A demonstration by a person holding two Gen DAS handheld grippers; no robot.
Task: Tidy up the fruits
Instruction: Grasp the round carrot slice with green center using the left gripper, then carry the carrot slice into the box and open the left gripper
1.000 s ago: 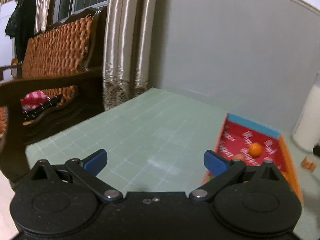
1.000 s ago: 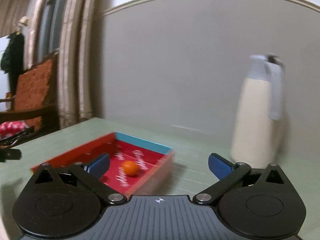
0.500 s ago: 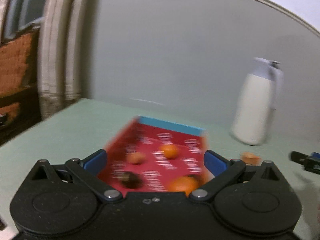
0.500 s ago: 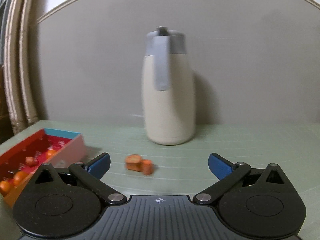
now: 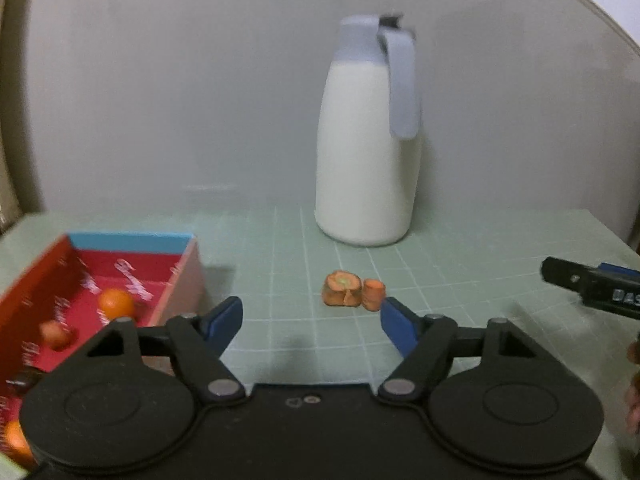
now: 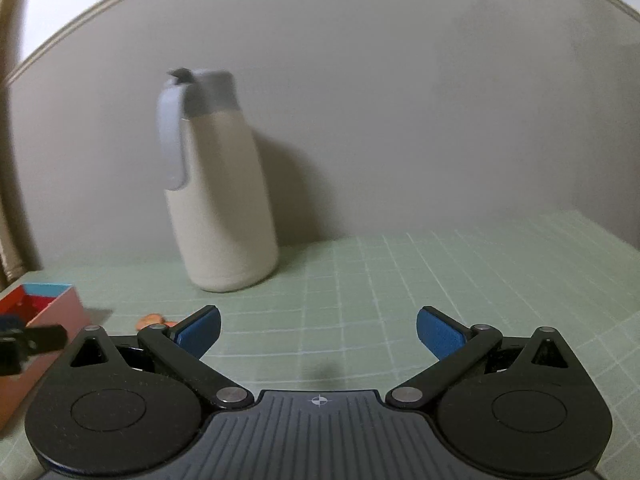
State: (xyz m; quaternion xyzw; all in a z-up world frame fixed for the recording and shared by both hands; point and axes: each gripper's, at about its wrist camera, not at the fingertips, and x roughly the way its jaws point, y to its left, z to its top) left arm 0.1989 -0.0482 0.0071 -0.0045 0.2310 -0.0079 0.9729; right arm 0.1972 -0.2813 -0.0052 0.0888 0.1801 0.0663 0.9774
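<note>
While several round fruits (image 5: 116,303) lie inside red box (image 5: 188,280), two orange pieces (image 5: 352,290) remain on tabletop (image 5: 280,264), near jug (image 5: 366,152). Left tool (image 5: 310,320): just narrowed, nothing between. Right tool (image 6: 318,330): spread, empty. Judged partly done.

The left gripper (image 5: 311,322) hovers above the surface, tilted gently down toward its far edge; its jaws have just been closing and stand partly apart with nothing between the blue-padded fingers (image 5: 224,320). The right gripper (image 6: 318,330) hangs beside it, nearer the right edge, jaws spread wide and empty, fingers (image 6: 438,334) clear of the surface. Its black tip shows at the right of the left wrist view.
</note>
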